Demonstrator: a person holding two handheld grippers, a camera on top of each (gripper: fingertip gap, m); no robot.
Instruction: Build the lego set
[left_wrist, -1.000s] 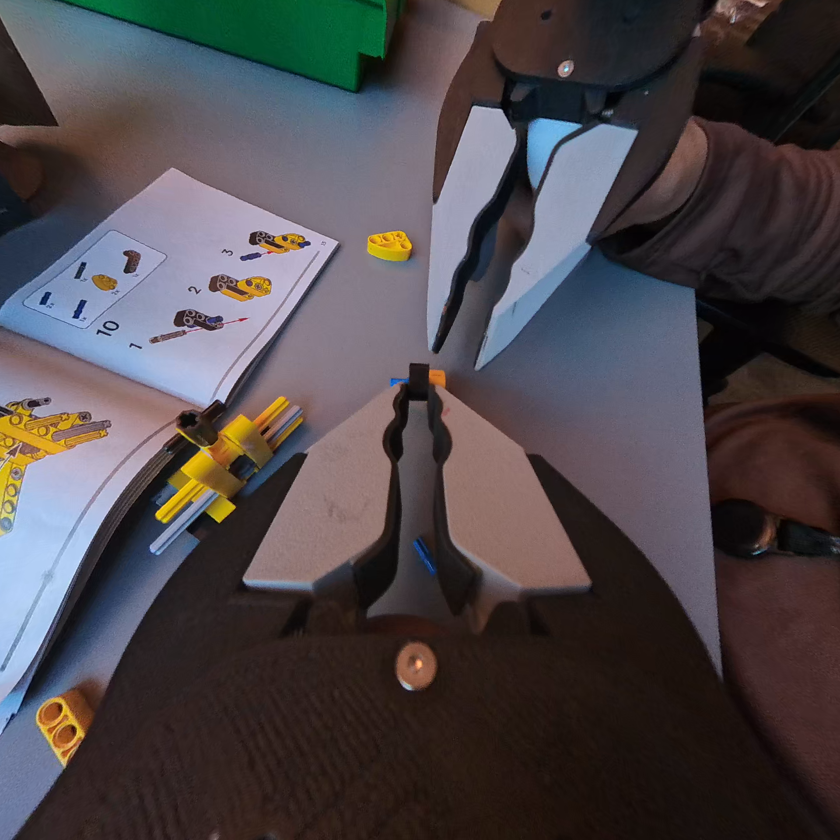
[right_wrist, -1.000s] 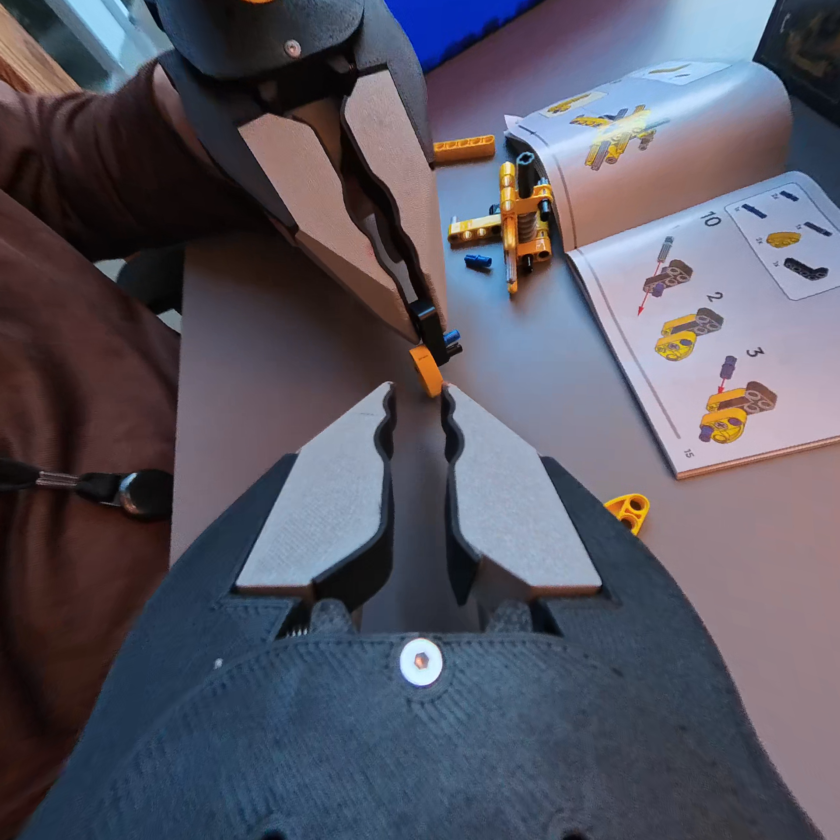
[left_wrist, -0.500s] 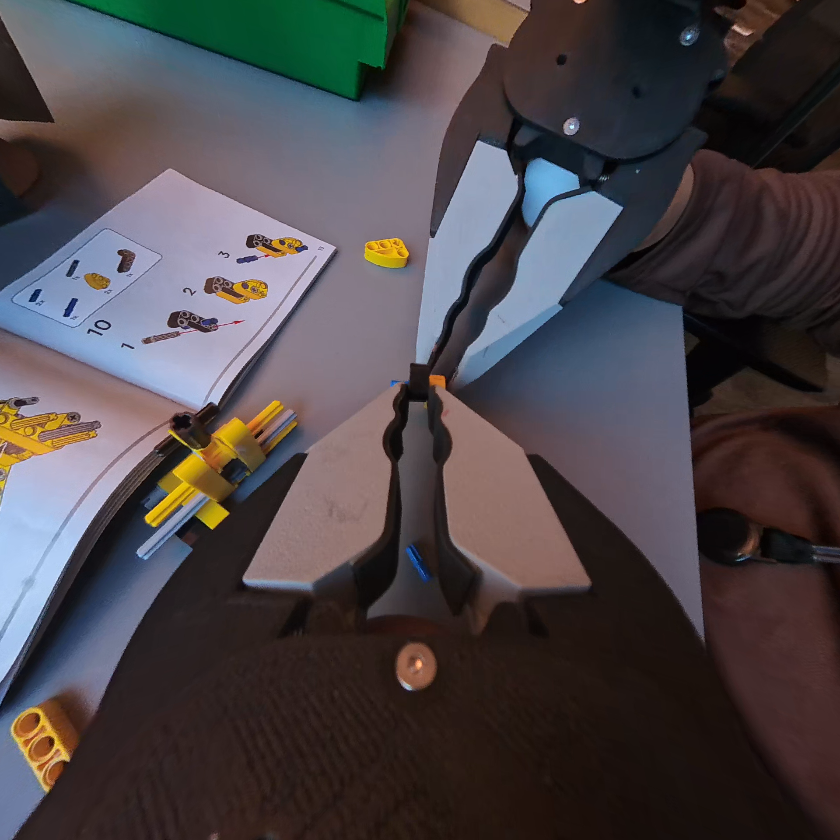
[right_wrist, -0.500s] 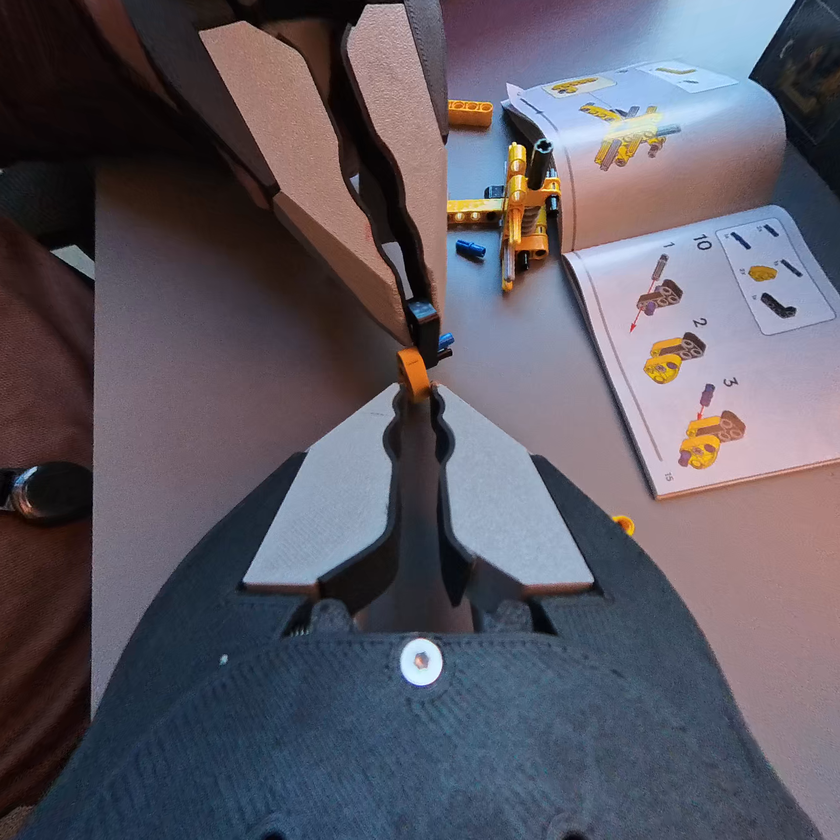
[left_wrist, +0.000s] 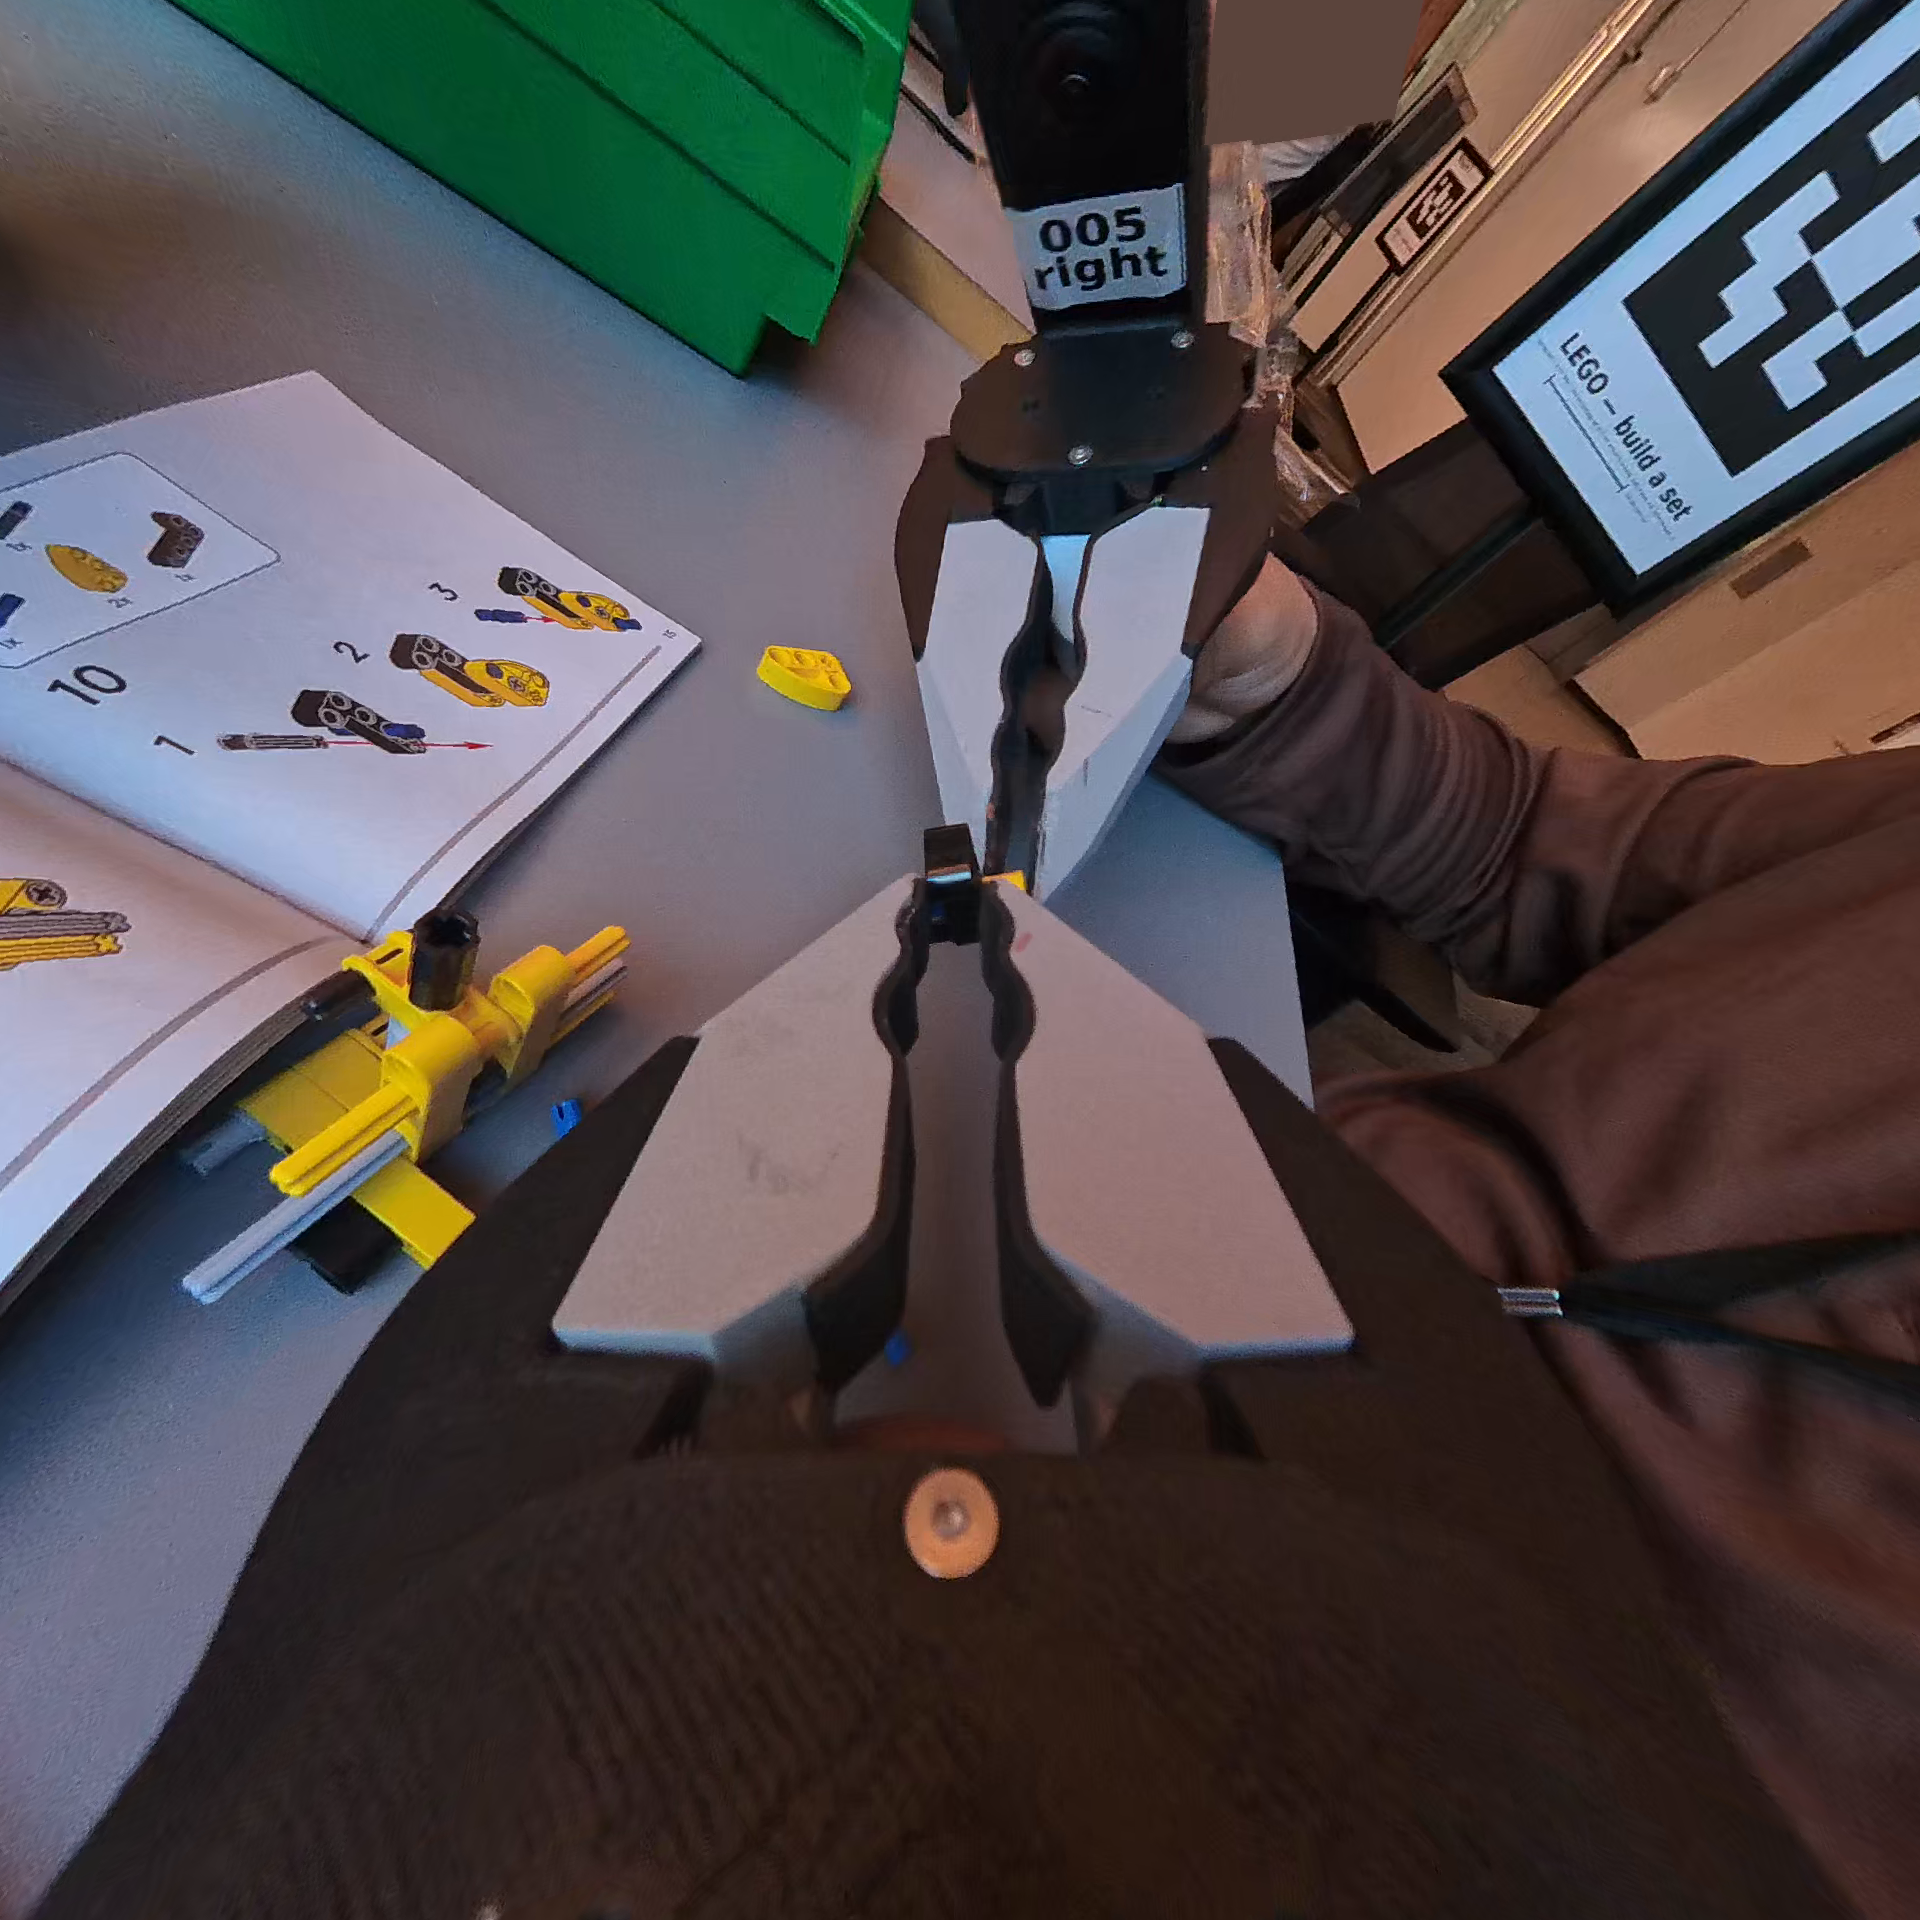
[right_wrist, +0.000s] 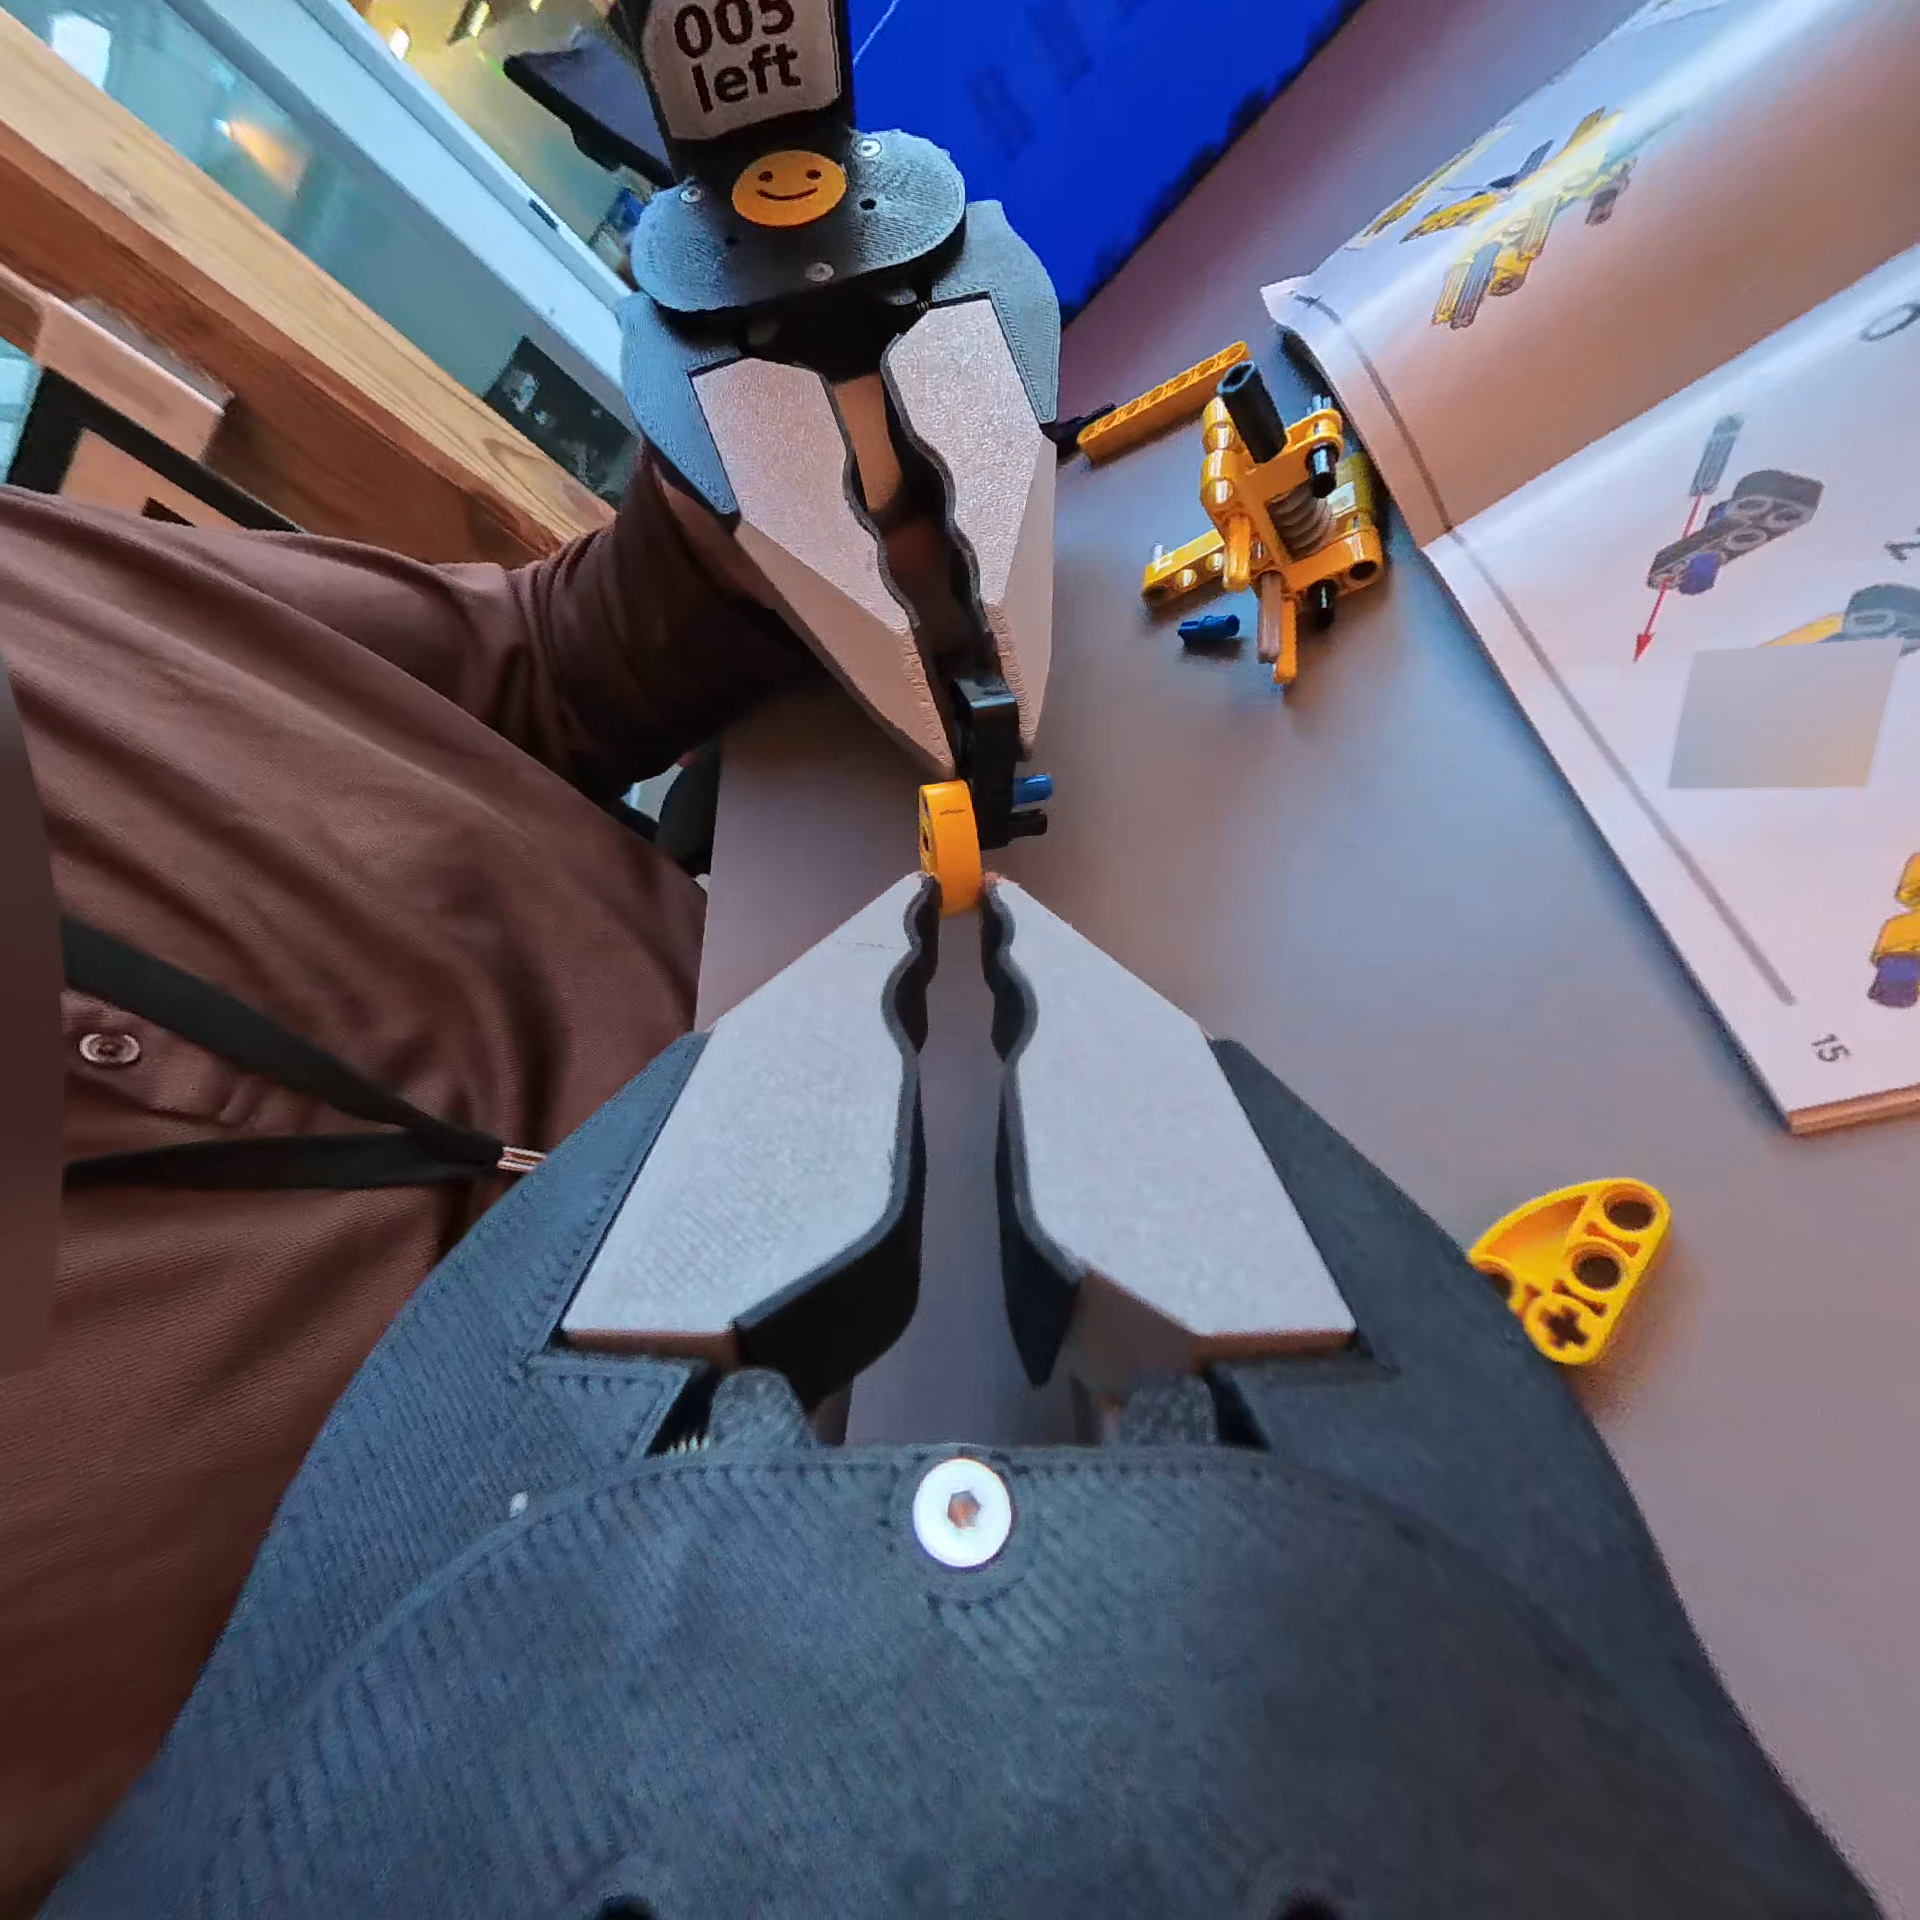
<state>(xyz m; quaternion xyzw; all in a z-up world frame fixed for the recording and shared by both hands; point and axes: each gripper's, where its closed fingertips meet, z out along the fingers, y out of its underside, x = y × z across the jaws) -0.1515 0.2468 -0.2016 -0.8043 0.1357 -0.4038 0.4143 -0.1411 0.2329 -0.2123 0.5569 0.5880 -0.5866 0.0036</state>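
Observation:
My left gripper (left_wrist: 951, 906) is shut on a small black Lego piece (left_wrist: 949, 854) and holds it above the grey table (left_wrist: 665, 436). In the right wrist view the left gripper (right_wrist: 982, 727) holds this black piece (right_wrist: 987, 743), which has a blue pin (right_wrist: 1032, 784) in its side and an orange rounded piece (right_wrist: 948, 836) joined to it. My right gripper (right_wrist: 956, 896) is shut on the orange piece. The two grippers meet tip to tip, and the right gripper also shows in the left wrist view (left_wrist: 1013, 857).
A yellow partial assembly (left_wrist: 416, 1070) lies by the open instruction booklet (left_wrist: 312, 675). A loose yellow triangular piece (right_wrist: 1574, 1262), a blue pin (right_wrist: 1208, 629) and a yellow beam (right_wrist: 1158, 400) lie on the table. A green box (left_wrist: 582, 135) stands at the back. The grippers are tip to tip, or close to it.
My right gripper moved in from open and apart and closed on the orange piece hanging from the black piece. Both grippers tilted up, and the left stayed shut.

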